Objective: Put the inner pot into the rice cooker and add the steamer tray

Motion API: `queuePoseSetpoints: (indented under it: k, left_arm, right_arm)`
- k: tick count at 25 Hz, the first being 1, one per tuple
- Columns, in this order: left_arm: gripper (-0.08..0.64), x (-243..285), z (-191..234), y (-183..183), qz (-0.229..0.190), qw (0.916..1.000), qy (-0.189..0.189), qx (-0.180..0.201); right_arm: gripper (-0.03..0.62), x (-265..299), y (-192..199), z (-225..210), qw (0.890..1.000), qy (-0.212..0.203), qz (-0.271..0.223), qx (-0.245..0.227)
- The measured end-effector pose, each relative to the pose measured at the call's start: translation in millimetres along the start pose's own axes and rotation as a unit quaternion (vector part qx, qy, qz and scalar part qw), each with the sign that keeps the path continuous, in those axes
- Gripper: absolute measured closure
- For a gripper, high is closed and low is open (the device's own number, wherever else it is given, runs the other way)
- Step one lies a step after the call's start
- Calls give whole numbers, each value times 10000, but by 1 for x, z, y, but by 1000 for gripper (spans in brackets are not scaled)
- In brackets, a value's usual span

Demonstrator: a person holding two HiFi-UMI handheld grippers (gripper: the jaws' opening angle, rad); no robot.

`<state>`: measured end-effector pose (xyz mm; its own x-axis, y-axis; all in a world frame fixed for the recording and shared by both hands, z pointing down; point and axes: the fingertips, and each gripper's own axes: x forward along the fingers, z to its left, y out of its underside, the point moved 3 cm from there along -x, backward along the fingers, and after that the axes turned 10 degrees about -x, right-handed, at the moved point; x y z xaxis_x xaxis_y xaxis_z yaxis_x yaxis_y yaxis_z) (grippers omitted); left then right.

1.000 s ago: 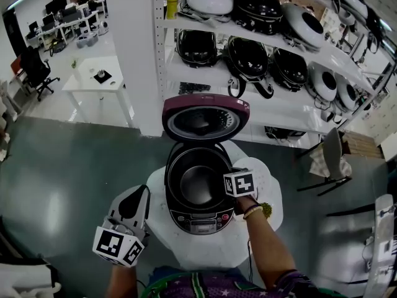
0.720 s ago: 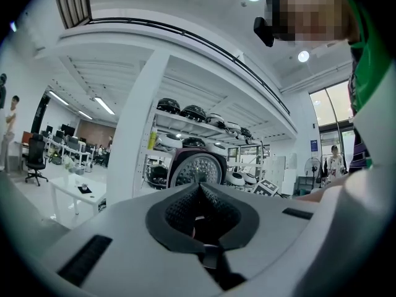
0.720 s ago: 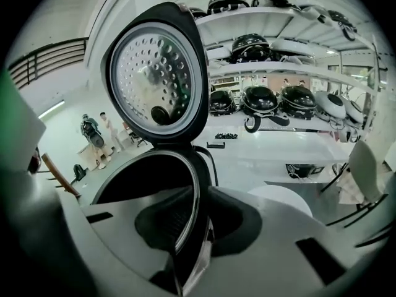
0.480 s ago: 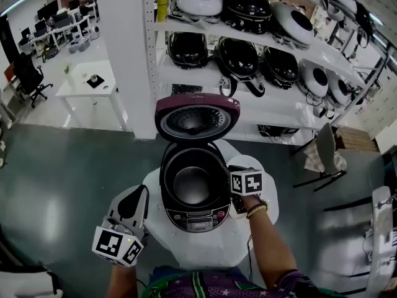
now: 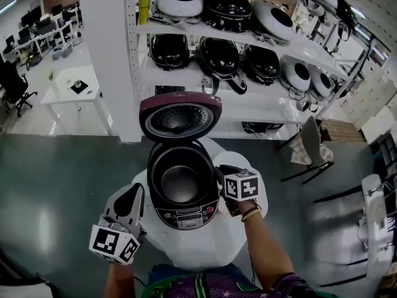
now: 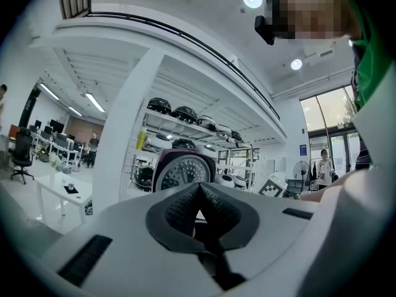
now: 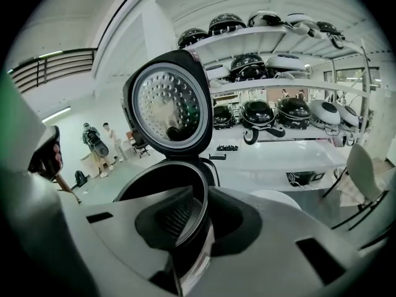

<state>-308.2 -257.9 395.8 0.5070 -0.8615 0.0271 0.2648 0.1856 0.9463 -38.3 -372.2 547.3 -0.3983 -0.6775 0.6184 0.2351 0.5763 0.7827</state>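
Status: inner pot (image 5: pixel 180 182) sits down inside the rice cooker (image 5: pixel 186 216) on the round white table (image 5: pixel 205 250); lid (image 5: pixel 180 118) is hinged up behind it, fully open; step one looks done or nearly so; can't tell whether the pot is seated to the bottom. No steamer tray in any view, so that step is all to do, and the tray has to be found first. Behind everything, shelves (image 5: pixel 248 98) carry other cookers, not part of the job.

Jaws, nearest first: left gripper (image 5: pixel 135 192) hangs at the table's left edge, just beside the cooker, not touching it; in the left gripper view (image 6: pixel 199 190) its pads meet at the tips with nothing between them. Right gripper (image 5: pixel 218 174) is at the cooker's right rim; in the right gripper view (image 7: pixel 195 218) the pot's (image 7: pixel 154 187) rim runs straight through the narrow gap, one pad inside the wall and one outside; reads as a pinch on the rim, jaws barely apart. My read: let go of the rim, then go for the tray.
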Motion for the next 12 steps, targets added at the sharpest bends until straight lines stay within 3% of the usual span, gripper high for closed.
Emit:
queuePoseSetpoints:
  k: [6, 12]
  left_arm:
    - [541, 8, -22, 8, -52, 9999, 18, -161]
    - [541, 25, -70, 10, -152, 9998, -133, -80]
  right_arm:
    - [509, -28, 1, -3, 9994, -162, -292, -134]
    - [497, -66, -6, -24, 9966, -419, -599, -373]
